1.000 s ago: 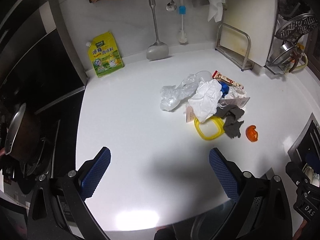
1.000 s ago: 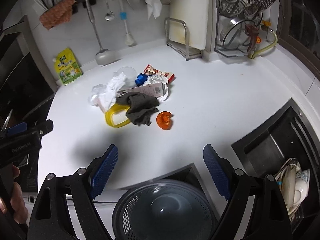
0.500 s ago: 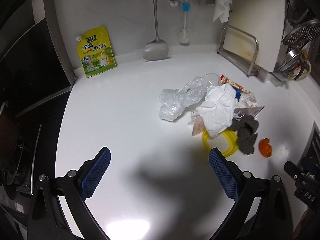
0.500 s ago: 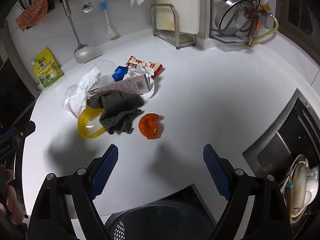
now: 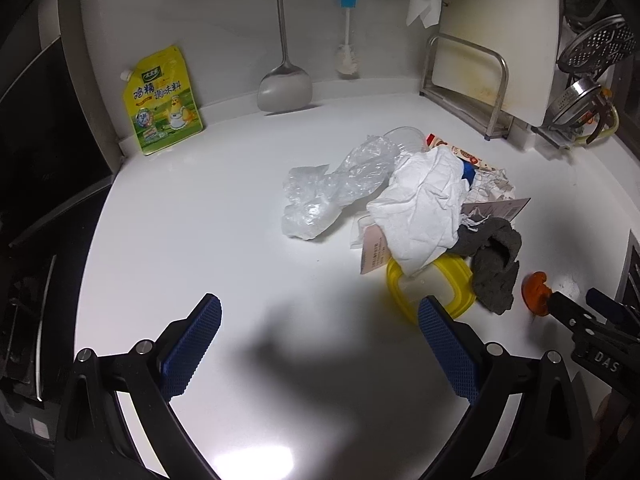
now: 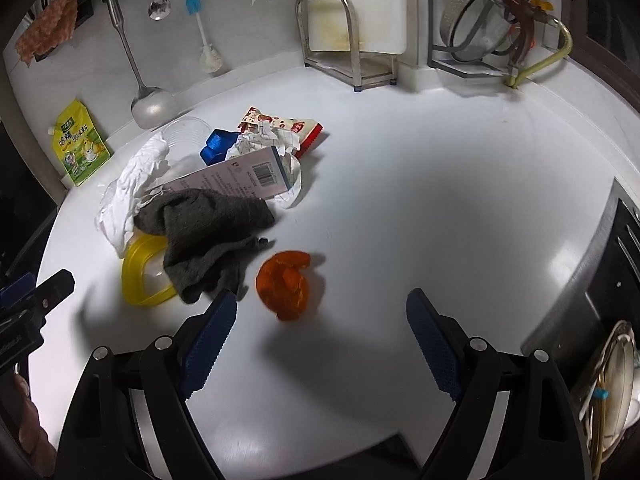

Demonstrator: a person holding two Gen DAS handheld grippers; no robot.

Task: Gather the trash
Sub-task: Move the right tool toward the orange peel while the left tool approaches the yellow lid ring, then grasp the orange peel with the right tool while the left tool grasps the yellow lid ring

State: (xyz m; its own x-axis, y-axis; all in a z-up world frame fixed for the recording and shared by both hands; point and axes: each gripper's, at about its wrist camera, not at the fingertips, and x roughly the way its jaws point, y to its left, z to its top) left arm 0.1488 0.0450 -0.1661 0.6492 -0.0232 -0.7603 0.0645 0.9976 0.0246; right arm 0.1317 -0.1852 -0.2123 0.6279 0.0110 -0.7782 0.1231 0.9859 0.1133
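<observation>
A heap of trash lies on the white counter (image 5: pixel 200 240): a clear plastic bag (image 5: pixel 332 188), crumpled white paper (image 5: pixel 424 200), a grey rag (image 6: pixel 212 236), a yellow lid (image 6: pixel 140 276), a flattened carton (image 6: pixel 240 176), a blue scrap (image 6: pixel 216 146) and a red snack wrapper (image 6: pixel 288 126). Orange peel (image 6: pixel 286 284) lies apart at the heap's near right. My left gripper (image 5: pixel 320 348) hangs open over bare counter, short of the bag. Just short of the peel, my right gripper (image 6: pixel 318 340) is open, and its tip shows beside the peel (image 5: pixel 536 292) in the left wrist view.
A yellow seasoning pouch (image 5: pixel 164 104), a hanging spatula (image 5: pixel 284 80) and a brush (image 5: pixel 348 32) line the back wall. A cutting board in a metal rack (image 6: pixel 352 40) and a dish rack (image 6: pixel 492 28) stand at the back right. A sink (image 6: pixel 608 280) lies to the right.
Both grippers have moved forward toward the trash heap, which now looks larger and nearer. The basket under the right gripper has dropped out of view. Nothing on the counter has shifted.
</observation>
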